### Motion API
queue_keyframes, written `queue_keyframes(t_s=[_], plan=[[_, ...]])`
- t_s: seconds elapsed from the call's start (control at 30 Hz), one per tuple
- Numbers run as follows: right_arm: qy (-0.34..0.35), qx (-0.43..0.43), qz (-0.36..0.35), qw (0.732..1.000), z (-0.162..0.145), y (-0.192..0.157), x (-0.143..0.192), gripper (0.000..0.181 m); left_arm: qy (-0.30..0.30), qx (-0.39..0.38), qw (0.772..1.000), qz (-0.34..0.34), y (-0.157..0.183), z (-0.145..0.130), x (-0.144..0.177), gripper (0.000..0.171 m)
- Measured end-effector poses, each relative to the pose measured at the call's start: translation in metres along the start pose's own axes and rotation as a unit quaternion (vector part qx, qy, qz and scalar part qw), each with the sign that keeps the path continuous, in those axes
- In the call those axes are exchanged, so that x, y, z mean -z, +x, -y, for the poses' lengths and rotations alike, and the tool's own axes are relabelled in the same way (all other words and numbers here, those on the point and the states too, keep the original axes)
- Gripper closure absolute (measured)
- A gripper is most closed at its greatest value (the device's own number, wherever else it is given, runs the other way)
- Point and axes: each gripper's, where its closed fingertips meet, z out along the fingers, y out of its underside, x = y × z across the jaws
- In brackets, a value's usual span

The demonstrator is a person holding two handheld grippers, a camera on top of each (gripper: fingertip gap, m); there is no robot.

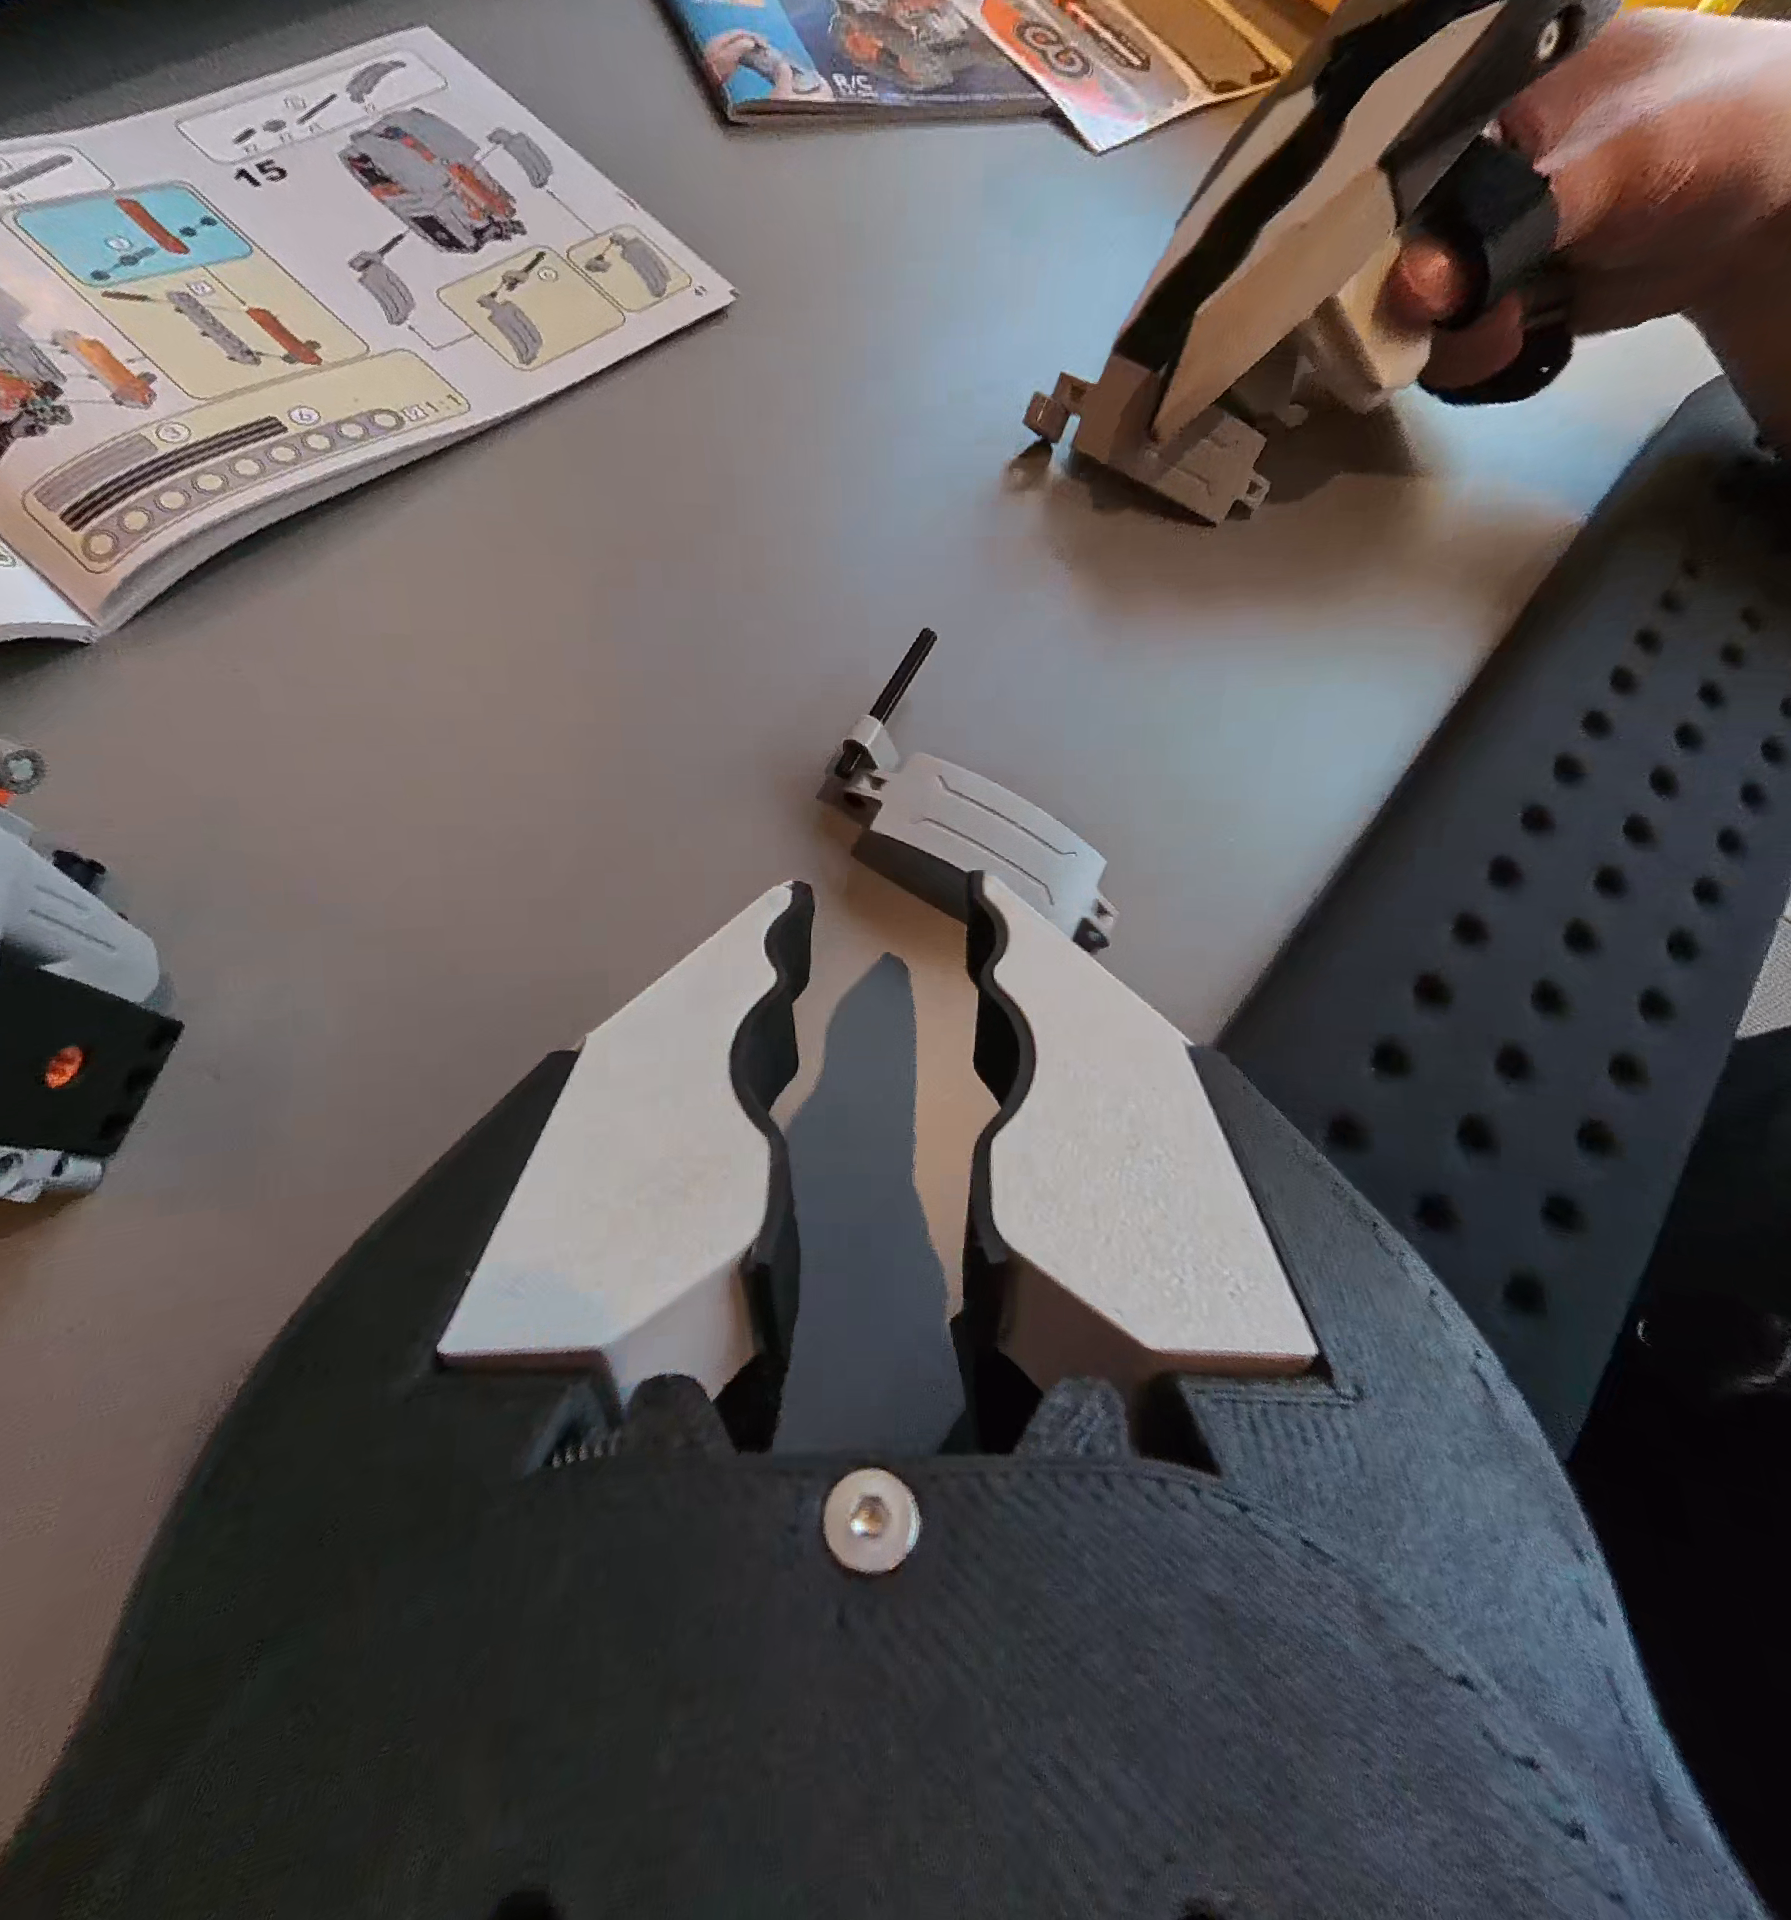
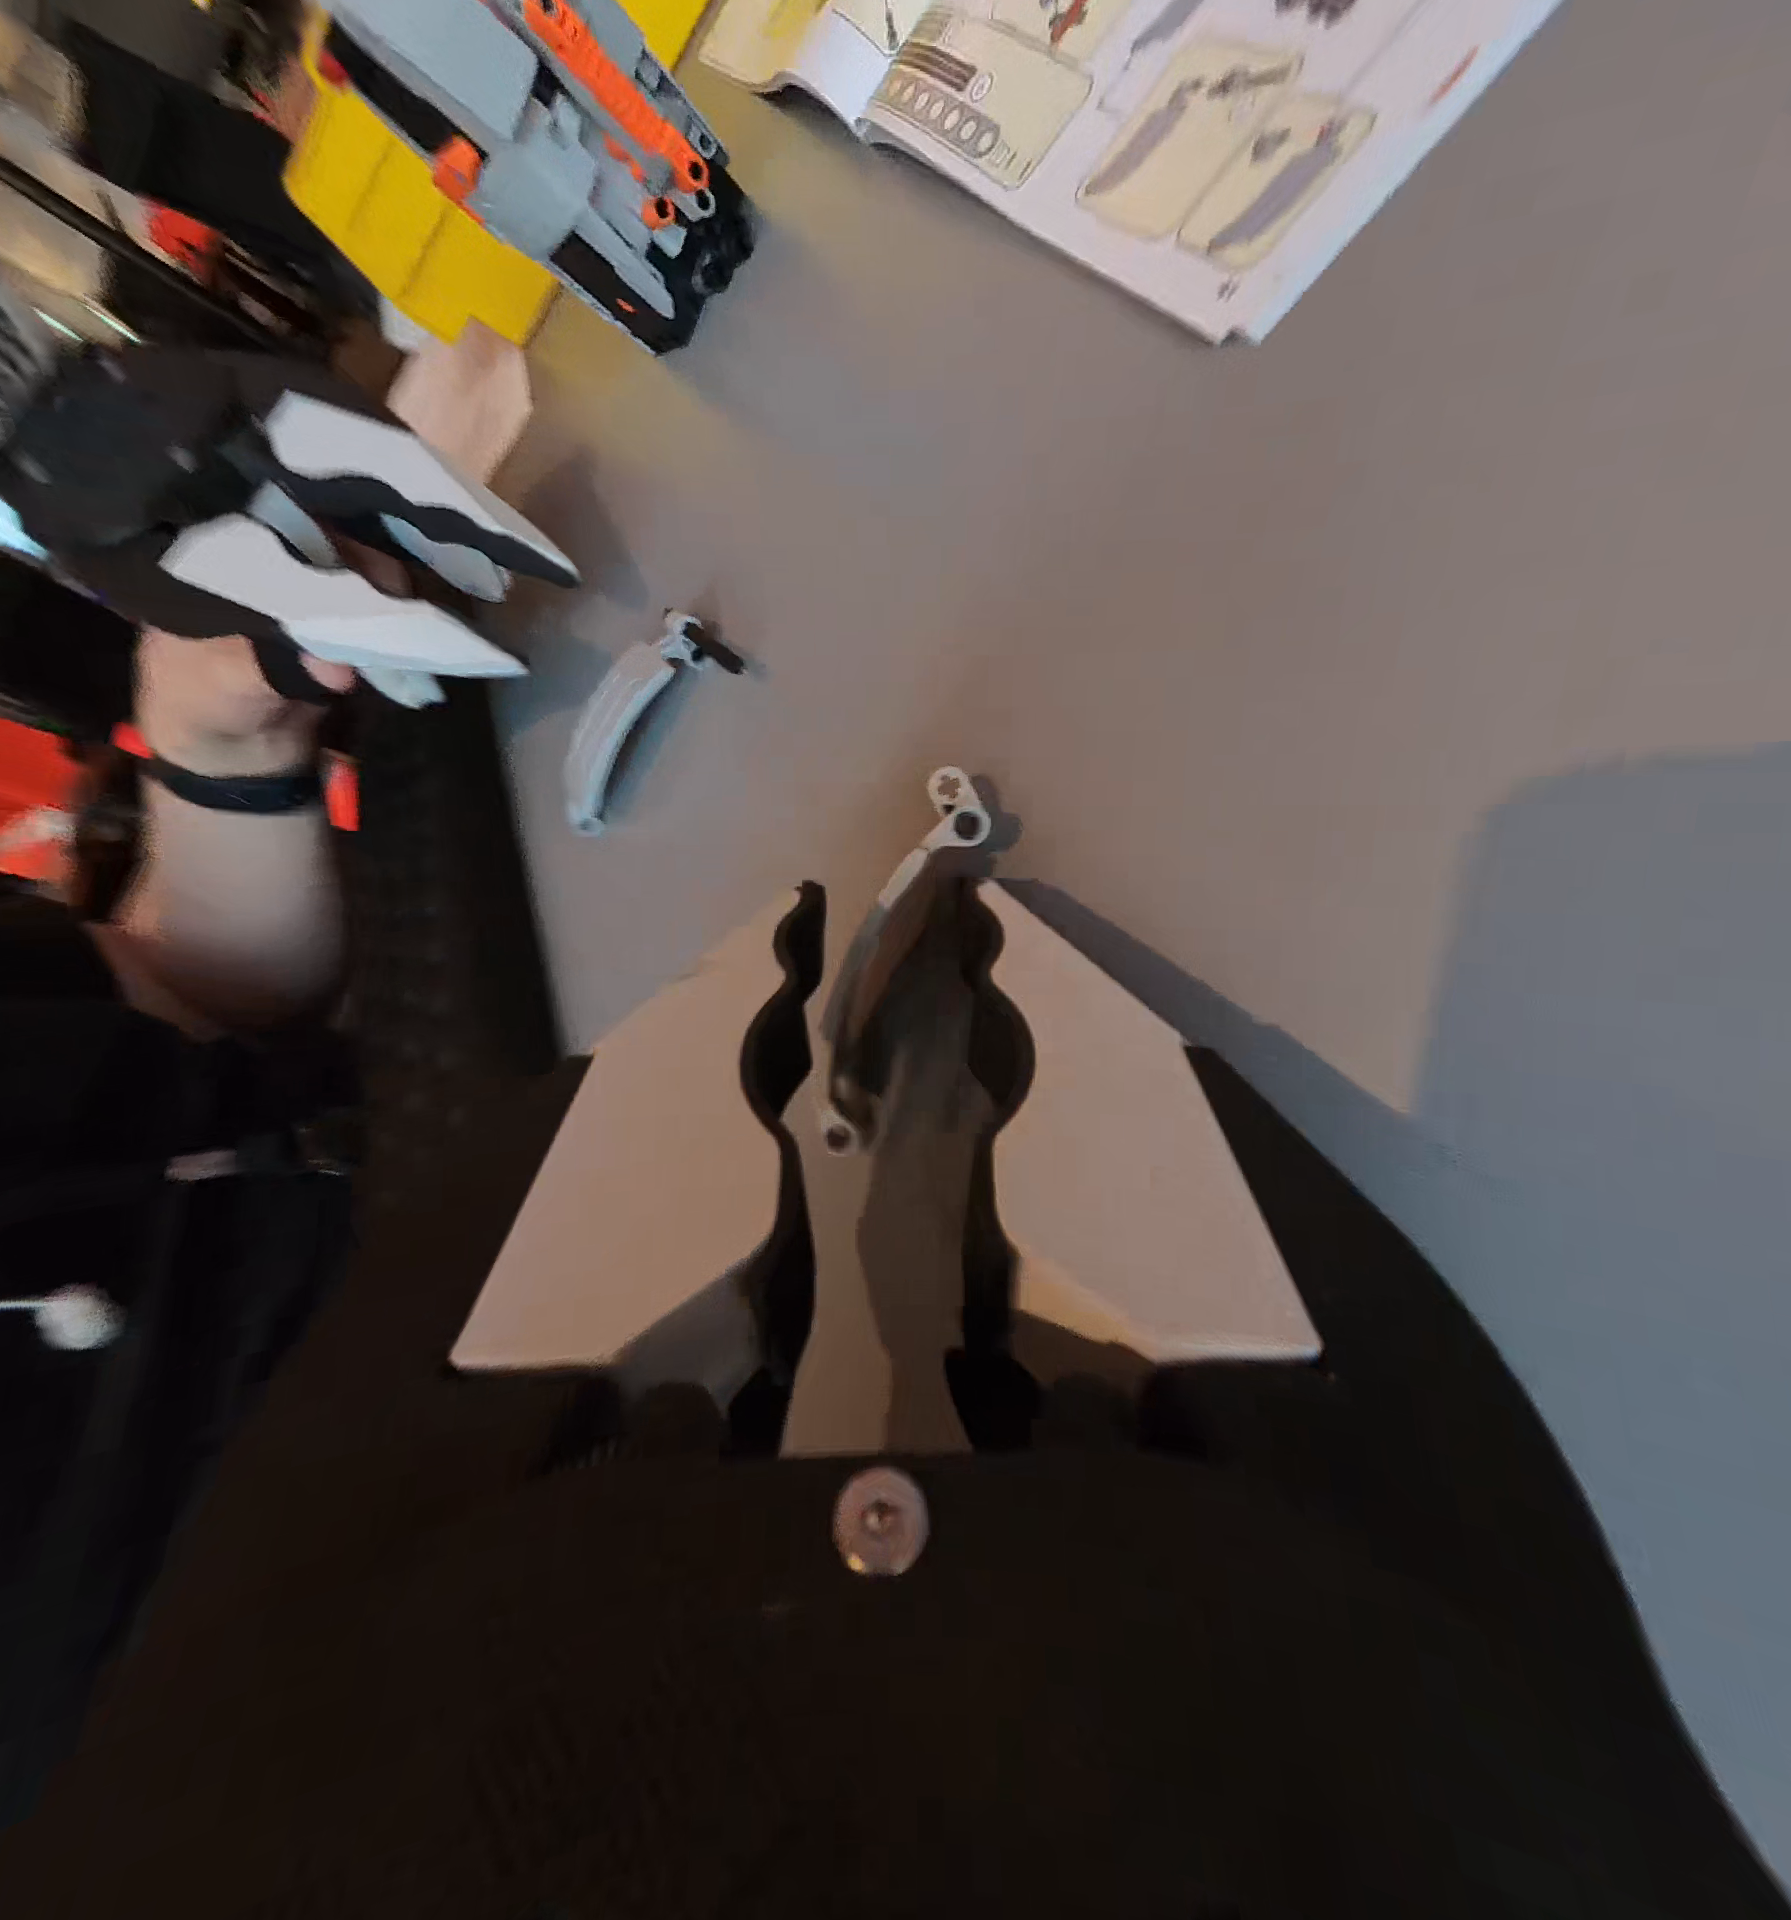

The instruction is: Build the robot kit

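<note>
Two curved grey panels on the grey table. One sits between the right gripper fingers, jaws narrowly apart; grip uncertain. Left gripper, part open and empty, hovers near the other panel. Booklet far left; brick model left.

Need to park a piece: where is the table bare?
Bare: table between booklet and loose panel. Crowded: right gripper on second panel, model left of left gripper.
</note>
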Motion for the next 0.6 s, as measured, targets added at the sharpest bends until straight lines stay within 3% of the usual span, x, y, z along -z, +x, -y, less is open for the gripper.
queue_keyframes(t_s=[0.07,0.13,0.23,0.3,0.37,0.47,0.6], plan=[[0.005,0.064,-0.062,0.996,0.004,0.013,0.006,0.152,-0.004,-0.004,1.000,0.001,-0.001,0.001,-0.003,0.145],[0.027,0.109,-0.131,0.985,0.015,0.024,0.016,0.132,-0.003,-0.007,1.000,0.003,-0.002,0.002,-0.004,0.145],[0.081,0.223,-0.192,0.952,0.043,0.007,0.029,0.131,-0.002,-0.001,1.000,0.001,-0.003,0.002,-0.006,0.146],[0.089,0.324,-0.169,0.927,0.053,-0.028,0.014,0.139,-0.001,0.002,1.000,0.000,-0.004,0.001,-0.006,0.147],[0.026,0.396,-0.111,0.911,0.036,-0.054,-0.023,0.151,-0.006,0.005,1.000,-0.002,-0.005,0.000,-0.008,0.147],[-0.064,0.421,-0.093,0.900,0.019,-0.048,-0.070,0.151,-0.017,0.011,1.000,-0.009,-0.005,-0.002,-0.010,0.147],[-0.088,0.417,-0.082,0.901,0.022,-0.045,-0.095,0.156,-0.003,0.011,1.000,-0.009,-0.004,0.001,-0.008,0.149]])
